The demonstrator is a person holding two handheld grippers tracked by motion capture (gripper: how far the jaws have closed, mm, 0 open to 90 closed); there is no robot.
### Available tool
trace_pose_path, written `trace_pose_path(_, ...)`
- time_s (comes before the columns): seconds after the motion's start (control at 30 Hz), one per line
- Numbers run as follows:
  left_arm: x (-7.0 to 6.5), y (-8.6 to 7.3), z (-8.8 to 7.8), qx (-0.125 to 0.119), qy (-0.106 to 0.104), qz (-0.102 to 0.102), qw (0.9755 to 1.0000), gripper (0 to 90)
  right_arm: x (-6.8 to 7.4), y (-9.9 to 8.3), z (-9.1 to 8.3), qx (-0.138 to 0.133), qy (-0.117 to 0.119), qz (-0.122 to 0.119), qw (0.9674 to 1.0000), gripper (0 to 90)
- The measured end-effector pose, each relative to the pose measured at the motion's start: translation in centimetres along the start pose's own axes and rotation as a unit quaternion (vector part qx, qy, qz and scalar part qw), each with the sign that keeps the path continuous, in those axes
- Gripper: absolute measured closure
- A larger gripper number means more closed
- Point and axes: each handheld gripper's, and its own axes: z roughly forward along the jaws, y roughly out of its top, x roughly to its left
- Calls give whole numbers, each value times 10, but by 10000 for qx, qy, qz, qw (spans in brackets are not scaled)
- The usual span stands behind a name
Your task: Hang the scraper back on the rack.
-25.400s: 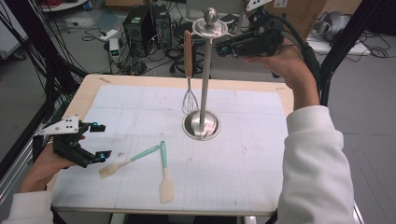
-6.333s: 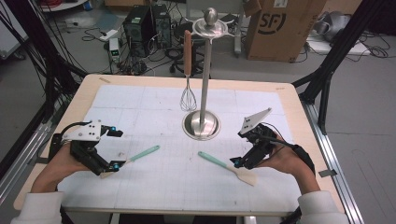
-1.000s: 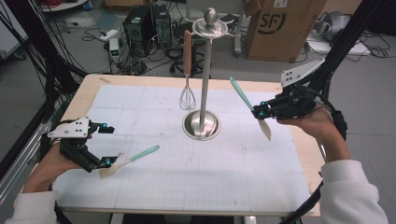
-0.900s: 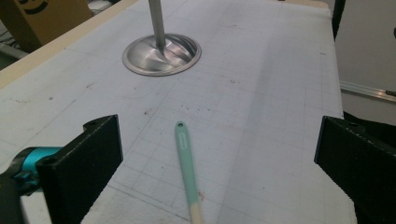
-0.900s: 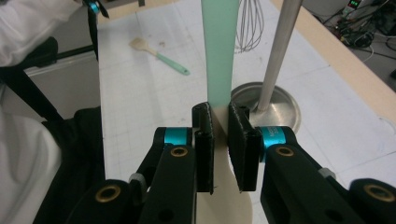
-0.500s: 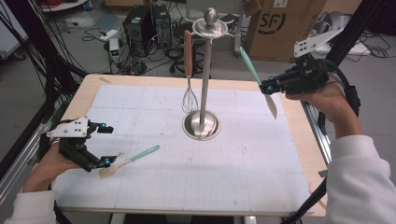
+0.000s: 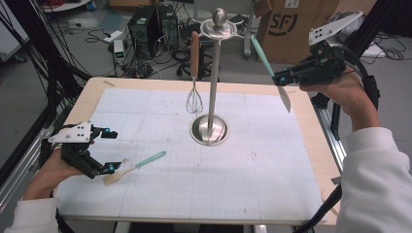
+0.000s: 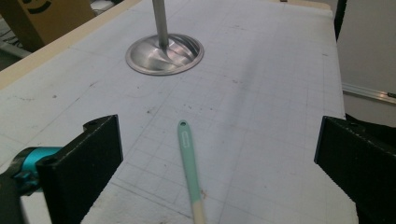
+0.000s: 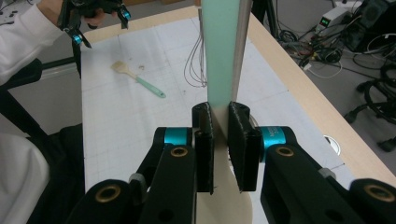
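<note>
Overall, the desk (image 7: 311,145) carries a gridded white mat, and the high view takes in the whole steel stand (image 7: 212,77), from round base to hook-ringed cap, with a whisk (image 7: 194,73) hanging from a hook beside the pole. The left gripper view catches just the stand's base and lower pole; the right gripper view has the pole crossing just behind the held tool.

The right hand-held gripper (image 7: 278,79) is raised off the far right corner of the desk, level with the stand's upper part. Its jaws are clamped on a teal-handled spatula (image 7: 266,63) at the junction of handle and blade. The right gripper view shows that grip close up: both pads pressed flat on the cream neck. In the high view the spatula's long axis runs steeply, handle up and leaning toward the stand's cap, cream blade hanging below the jaws.

The left hand-held gripper (image 7: 111,151) rests low at the near left, jaws wide apart. A second spatula (image 8: 190,172) lies flat on the mat between them, untouched, its handle end pointing toward the stand's base.
</note>
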Motion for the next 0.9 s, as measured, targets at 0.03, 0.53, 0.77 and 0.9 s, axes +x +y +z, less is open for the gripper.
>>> trace_pose_path(0.03,0,0,0,-5,-8,4,10000,17,-2,0,1,11,-41,-28,10000,808)
trace_pose_path(0.53,1,-1,0,11,-18,-18,10000,17,-12,6,10,112,-42,58,9999,808)
trace_pose_path(0.77,1,-1,0,20,-15,-19,10000,17,-15,7,12,75,-85,-1,9999,808)
trace_pose_path(0.9,2,-1,-1,2,-13,-42,10000,17,-17,9,15,126,-12,44,9999,808)
